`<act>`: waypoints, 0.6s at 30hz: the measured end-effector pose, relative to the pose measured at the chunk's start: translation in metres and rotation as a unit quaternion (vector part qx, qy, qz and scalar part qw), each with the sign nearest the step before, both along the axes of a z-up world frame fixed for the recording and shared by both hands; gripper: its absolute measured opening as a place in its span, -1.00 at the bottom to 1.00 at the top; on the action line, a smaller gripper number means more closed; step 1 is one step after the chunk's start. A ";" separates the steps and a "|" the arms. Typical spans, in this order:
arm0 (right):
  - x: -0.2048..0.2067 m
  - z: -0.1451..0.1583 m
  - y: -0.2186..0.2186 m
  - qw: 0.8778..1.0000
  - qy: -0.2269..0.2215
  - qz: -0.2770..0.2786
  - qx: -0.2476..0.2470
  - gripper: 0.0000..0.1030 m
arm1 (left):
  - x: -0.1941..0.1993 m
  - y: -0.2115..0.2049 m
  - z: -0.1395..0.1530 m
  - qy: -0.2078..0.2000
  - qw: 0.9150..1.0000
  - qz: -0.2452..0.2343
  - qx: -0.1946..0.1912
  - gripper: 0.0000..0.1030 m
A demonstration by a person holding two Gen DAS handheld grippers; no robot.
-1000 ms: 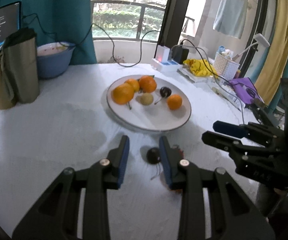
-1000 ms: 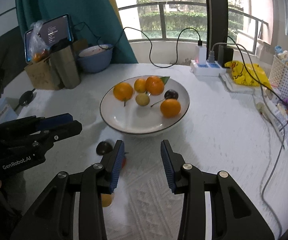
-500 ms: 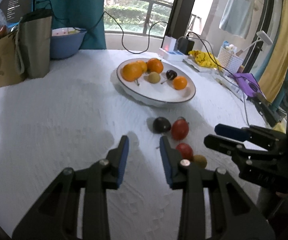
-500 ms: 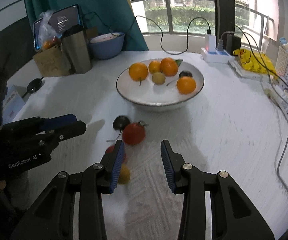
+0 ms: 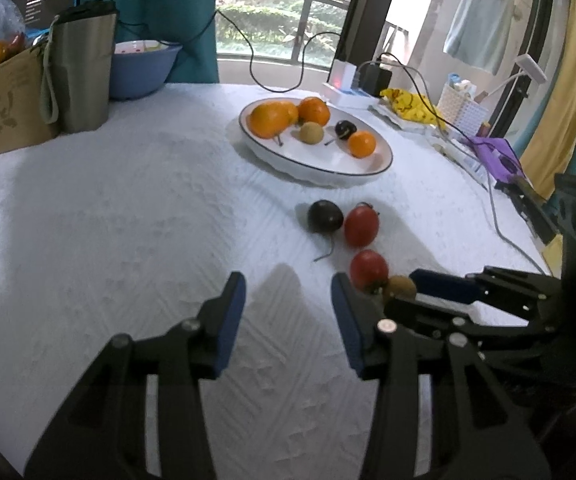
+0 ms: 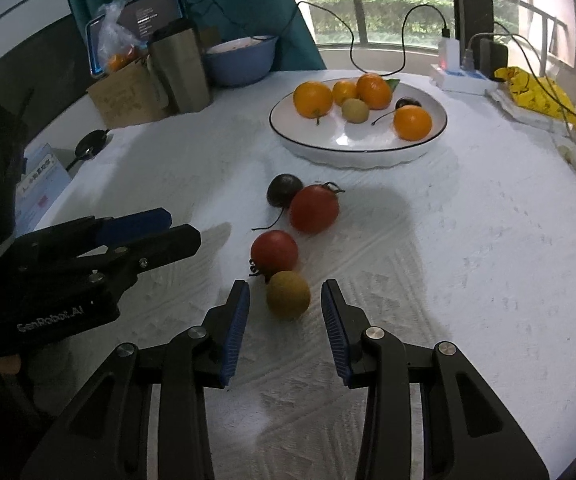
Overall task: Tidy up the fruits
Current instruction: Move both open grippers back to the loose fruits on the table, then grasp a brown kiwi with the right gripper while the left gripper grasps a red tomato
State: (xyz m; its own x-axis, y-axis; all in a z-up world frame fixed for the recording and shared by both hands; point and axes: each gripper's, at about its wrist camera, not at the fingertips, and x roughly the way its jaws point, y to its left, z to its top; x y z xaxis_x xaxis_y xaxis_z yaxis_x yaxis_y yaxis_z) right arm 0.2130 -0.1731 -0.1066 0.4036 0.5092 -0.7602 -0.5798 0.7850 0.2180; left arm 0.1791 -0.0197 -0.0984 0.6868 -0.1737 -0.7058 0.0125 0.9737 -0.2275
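White textured cloth (image 5: 107, 220) — round table | window (image 6: 388, 0) behind | left tool (image 5: 285, 304) opening, empty | right tool (image 6: 285, 312) released

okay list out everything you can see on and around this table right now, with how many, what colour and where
plate: 1, white with dark rim, far middle of table
oranges: 4, orange, on plate
small brownish-yellow fruit: 1, on plate
dark cherry: 1, on plate
loose dark cherry: 1, on cloth before plate
tomatoes: 2, red, on cloth
loose brownish-yellow fruit: 1, between right fingers, untouched
tumbler: 1, steel, far left
bowl: 1, blue, beside tumbler
cardboard box: 1, brown, far left
power strip: 1, white, far right
tablecloth: 1, white
left gripper: 1, black, blue pads, opening, empty
right gripper: 1, open
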 end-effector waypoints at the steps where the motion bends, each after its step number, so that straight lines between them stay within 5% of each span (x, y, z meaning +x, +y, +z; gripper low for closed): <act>1: 0.000 -0.001 0.000 1.000 0.001 0.001 0.000 -0.23 | 0.000 0.000 0.000 0.001 1.000 0.000 0.001 -0.11; 4: 0.001 -0.001 0.000 1.000 0.002 0.005 0.003 -0.51 | 0.001 -0.003 0.001 0.001 1.000 -0.002 0.004 -0.11; 18: 0.013 0.004 -0.041 0.999 -0.006 -0.024 0.032 -0.51 | 0.021 -0.047 0.004 0.011 0.999 -0.038 0.031 -0.11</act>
